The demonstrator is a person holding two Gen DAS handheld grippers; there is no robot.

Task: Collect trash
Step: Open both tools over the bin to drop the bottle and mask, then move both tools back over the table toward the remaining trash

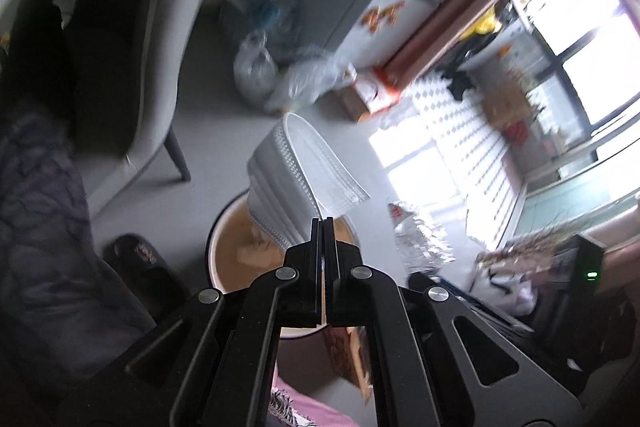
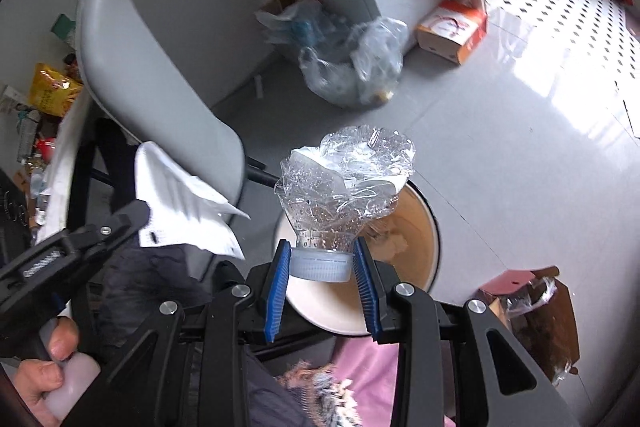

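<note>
Grey floor (image 2: 500,155) | crushed bottle (image 2: 344,187) capped between right claw (image 2: 322,267) pads

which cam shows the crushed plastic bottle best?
Right wrist: the crushed bottle sits sharp and centred, its cap clamped in the right gripper above the bin. Left wrist shows only a blurred, glare-washed piece of it at right.

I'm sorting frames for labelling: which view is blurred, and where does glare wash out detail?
Left wrist view: motion blur smears the bags and far room, while the left gripper and its mask stay fairly sharp; window light blows out the floor. Right wrist view: mostly sharp, the bottle clear, with glare on the tiles. Both bend at the edges.
</note>
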